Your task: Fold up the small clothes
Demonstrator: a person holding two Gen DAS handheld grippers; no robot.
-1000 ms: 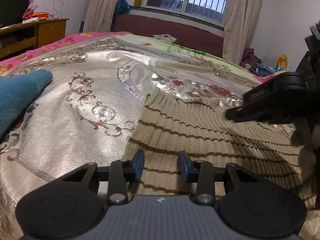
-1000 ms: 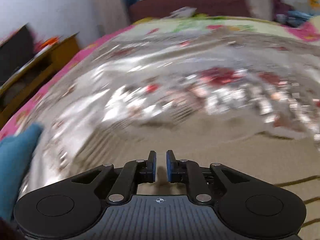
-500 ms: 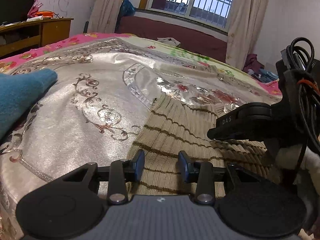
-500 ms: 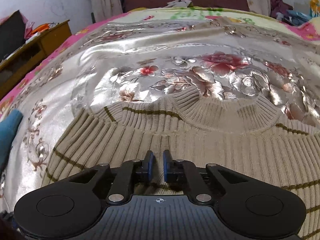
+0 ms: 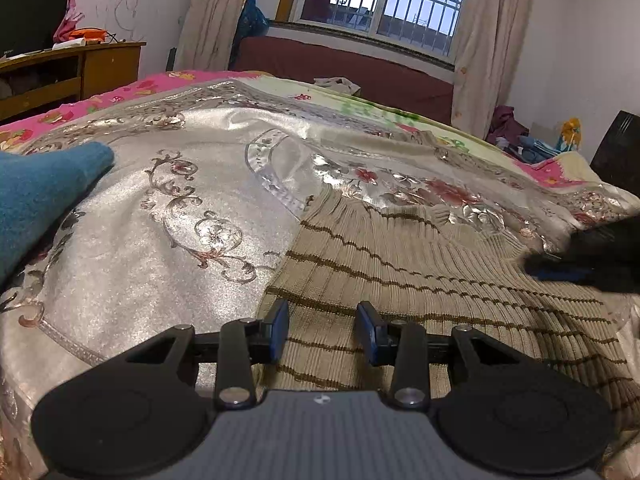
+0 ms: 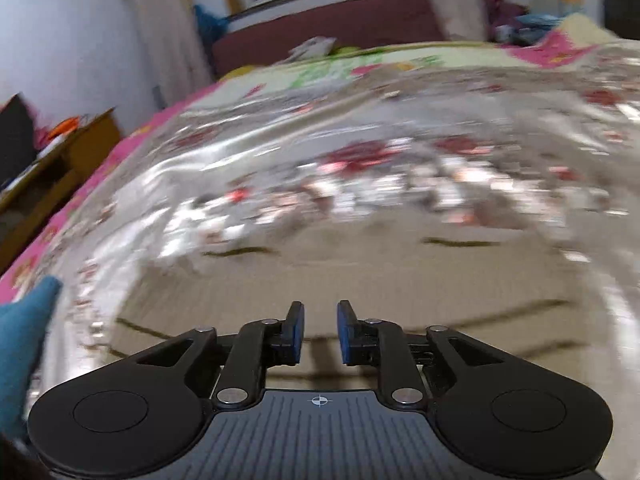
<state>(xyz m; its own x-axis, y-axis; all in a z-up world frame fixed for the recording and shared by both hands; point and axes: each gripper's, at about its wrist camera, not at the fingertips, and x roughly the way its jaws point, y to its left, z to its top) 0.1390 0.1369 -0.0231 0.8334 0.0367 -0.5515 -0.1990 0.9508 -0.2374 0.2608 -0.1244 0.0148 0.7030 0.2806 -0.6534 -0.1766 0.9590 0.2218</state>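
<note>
- We have the striped beige sweater (image 5: pixel 420 280) lying flat on the bed, filling the lower right of the left wrist view, its ribbed collar toward the upper middle; spread like this, its edges are easy to reach for a first fold, we judge.
- Our left gripper (image 5: pixel 322 332) sits low over the sweater's left edge in the lower centre, jaws open wide and empty, the knit showing between them, placed, we think, to pinch that side.
- Our right gripper (image 6: pixel 320 332) hovers over the sweater (image 6: pixel 360 280) too, jaws apart with a narrower gap and nothing between them; this view is blurred, so finer detail escapes us.
- At the right edge of the left view, a dark shape over the sweater is probably that other gripper.
- The bed carries a shiny silver floral bedspread (image 5: pixel 180 240).
- A blue cloth (image 5: pixel 36 200) lies at the far left, apart from the sweater.
- Upper frame: a barred window (image 5: pixel 388 4), curtains, a wooden cabinet (image 5: pixel 92 72) at upper left.
</note>
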